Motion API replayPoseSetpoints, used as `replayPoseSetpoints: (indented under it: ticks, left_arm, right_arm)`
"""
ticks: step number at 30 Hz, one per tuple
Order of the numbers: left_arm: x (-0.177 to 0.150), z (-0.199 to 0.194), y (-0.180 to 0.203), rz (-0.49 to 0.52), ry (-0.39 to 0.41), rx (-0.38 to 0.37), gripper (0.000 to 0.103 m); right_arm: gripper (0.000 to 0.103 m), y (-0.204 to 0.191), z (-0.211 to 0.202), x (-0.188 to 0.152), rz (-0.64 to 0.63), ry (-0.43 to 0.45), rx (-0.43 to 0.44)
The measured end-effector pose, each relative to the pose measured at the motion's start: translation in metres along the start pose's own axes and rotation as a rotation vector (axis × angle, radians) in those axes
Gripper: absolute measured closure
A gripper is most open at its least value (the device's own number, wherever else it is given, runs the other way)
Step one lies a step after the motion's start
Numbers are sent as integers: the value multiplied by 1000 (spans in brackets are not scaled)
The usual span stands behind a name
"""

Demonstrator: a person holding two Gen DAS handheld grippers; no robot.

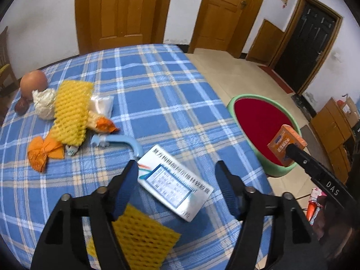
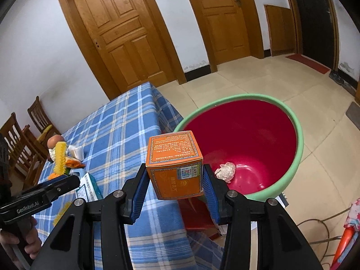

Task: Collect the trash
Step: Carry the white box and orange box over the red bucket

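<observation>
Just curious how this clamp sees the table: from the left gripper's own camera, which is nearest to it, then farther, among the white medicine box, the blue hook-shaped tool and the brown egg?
1. White medicine box: between the left gripper's open fingers.
2. Blue hook-shaped tool: just beyond, leftward.
3. Brown egg: far left edge.

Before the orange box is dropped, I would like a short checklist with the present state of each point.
1. Right gripper shut on the orange box: ok.
2. Box over the bucket opening: not ok, it overlaps only the near rim.
3. Bucket has room; only a crumpled tissue inside: ok.
4. Left gripper open, holding nothing: ok.
5. White medicine box lies between its fingers on the tablecloth: ok.
</observation>
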State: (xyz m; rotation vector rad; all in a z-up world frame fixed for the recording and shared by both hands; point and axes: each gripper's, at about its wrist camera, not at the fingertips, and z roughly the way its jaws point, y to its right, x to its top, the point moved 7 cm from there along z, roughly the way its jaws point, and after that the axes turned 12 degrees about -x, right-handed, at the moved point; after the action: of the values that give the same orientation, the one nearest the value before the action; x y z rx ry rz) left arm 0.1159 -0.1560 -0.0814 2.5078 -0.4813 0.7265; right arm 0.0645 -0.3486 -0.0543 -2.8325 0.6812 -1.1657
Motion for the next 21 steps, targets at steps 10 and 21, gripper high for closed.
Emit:
replayPoseSetpoints:
  ticks: [10,21]
  left_arm:
    - [-14,21,1,-62,-77,5,25]
    - [-7,36,6,15,-56,150,23]
  right_arm:
    - [55,11,9,-5,28,-18,6]
    - [55,28,13,-5,63,-21,-5]
